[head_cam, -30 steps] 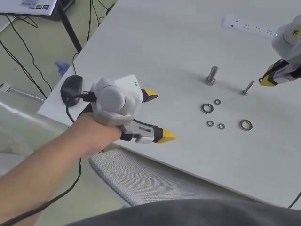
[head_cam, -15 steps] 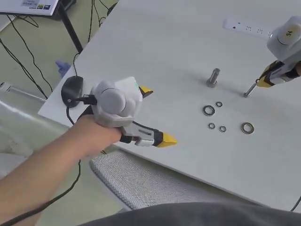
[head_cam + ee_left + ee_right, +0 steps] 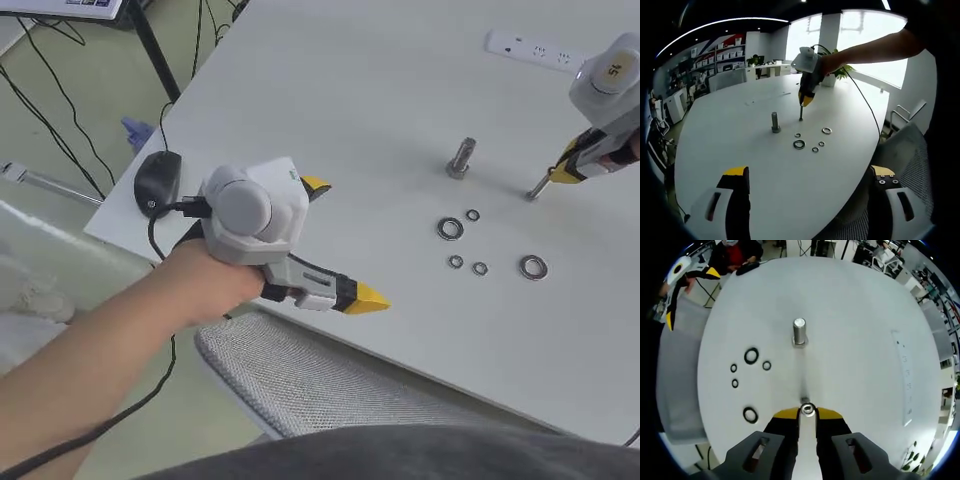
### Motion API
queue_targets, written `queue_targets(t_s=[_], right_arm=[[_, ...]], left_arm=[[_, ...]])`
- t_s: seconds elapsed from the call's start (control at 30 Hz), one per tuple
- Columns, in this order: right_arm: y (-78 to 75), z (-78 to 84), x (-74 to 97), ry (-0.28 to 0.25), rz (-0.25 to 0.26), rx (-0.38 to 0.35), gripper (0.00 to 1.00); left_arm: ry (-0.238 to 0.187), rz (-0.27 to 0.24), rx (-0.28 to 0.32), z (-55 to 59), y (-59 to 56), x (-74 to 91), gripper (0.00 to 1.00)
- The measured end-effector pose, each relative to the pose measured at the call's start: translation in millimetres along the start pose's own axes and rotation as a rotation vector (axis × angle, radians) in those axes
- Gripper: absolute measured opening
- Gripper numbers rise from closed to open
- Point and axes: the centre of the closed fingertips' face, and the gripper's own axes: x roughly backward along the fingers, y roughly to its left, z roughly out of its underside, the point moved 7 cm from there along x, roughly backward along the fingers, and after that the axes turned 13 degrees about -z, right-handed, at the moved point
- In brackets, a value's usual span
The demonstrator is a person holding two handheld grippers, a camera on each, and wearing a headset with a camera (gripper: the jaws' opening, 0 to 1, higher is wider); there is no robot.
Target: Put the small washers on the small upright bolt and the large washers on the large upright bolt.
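We hold the left gripper (image 3: pixel 342 242) over the near edge of the table (image 3: pixel 330 90). Its jaws are spread wide, with nothing between them. The right gripper (image 3: pixel 565 172) stands at the small bolt (image 3: pixel 540 185). In the right gripper view its jaws are narrow and closed on the top of that bolt. The large bolt (image 3: pixel 461 158) stands upright on the table, to the left of the small bolt and apart from it.

All washers lie flat on the table, on our side of the bolts. One large washer (image 3: pixel 450 229) lies near the large bolt. The other large washer (image 3: pixel 533 267) lies further right. Three small washers (image 3: pixel 472 215) (image 3: pixel 456 261) (image 3: pixel 480 268) lie between the two, none touching. A power strip (image 3: pixel 530 48) lies at the far side.
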Motion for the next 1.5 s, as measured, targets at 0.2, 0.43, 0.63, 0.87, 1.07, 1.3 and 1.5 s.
queue_targets(t_s=[0.2, 0.43, 0.63, 0.87, 1.07, 1.3, 1.5], right_arm=[[3.4, -1.0, -2.4, 0.000, -0.009, -0.004, 0.12], [1.5, 0.1, -6.7, 0.001, -0.003, -0.003, 0.12], [-0.6, 0.4, -13.2, -0.002, -0.006, -0.001, 0.12], [-2.6, 2.0, -18.7, -0.001, -0.004, 0.005, 0.12], [-6.9, 5.8, -30.2, 0.006, -0.006, 0.006, 0.12], [-9.4, 9.3, -43.0, 0.035, 0.003, -0.001, 0.12], [-10.9, 13.0, -52.7, 0.043, 0.005, -0.006, 0.12]], left_arm=[[0.005, 0.007, 0.005, 1.6, -0.9, -0.2, 0.97], [0.018, 0.011, 0.006, 3.4, -1.0, -1.6, 0.94], [0.026, 0.014, 0.010, 6.1, -1.5, -2.0, 0.92], [0.024, 0.020, 0.023, 6.2, -2.1, -2.5, 0.91], [0.014, 0.004, 0.054, 8.4, -2.3, 1.6, 0.90], [0.018, -0.013, 0.062, 11.0, -0.6, 3.4, 0.89], [0.021, -0.016, 0.058, 9.3, -0.4, 3.5, 0.88]])
